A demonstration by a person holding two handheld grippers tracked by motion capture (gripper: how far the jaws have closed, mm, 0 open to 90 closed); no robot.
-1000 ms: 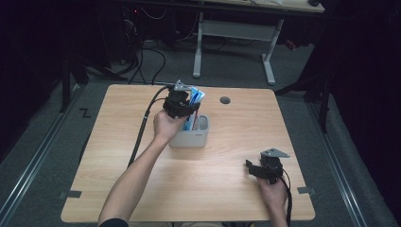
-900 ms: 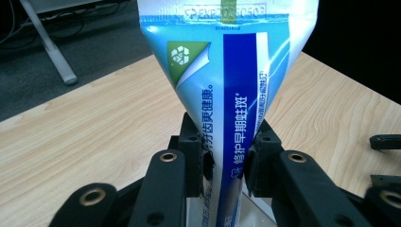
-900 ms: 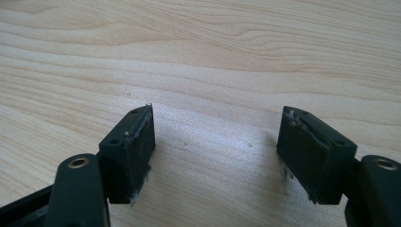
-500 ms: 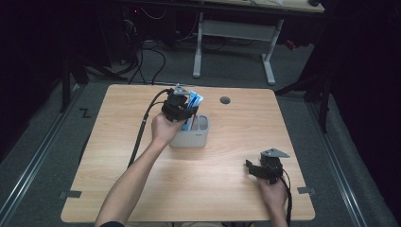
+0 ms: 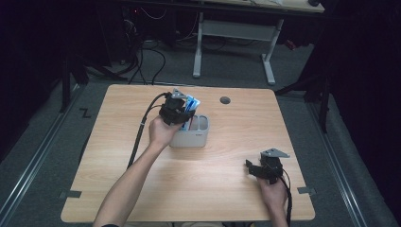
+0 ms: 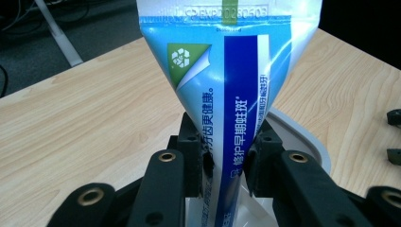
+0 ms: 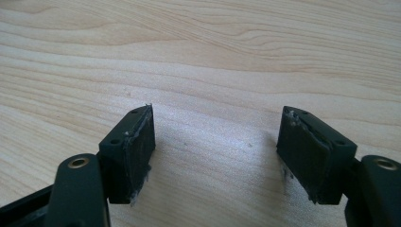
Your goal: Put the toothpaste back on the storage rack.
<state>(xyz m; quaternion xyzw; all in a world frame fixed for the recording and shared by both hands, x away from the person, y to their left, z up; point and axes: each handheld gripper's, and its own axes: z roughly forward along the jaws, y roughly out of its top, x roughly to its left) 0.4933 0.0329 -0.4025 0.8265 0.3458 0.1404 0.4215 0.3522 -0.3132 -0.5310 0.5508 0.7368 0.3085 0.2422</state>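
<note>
Two grippers work at the wooden desk point(image 5: 118, 142). The left gripper point(image 6: 227, 163) has its jaws closed on a blue and white toothpaste tube point(image 6: 227, 71), pinching its narrow lower part while the wide crimped end stands up. In the high view the tube point(image 5: 191, 104) sits over a white holder point(image 5: 191, 137) near the desk's middle. The right gripper point(image 7: 217, 156) rests low over bare wood near the front right, jaws spread wide and holding nothing.
</note>
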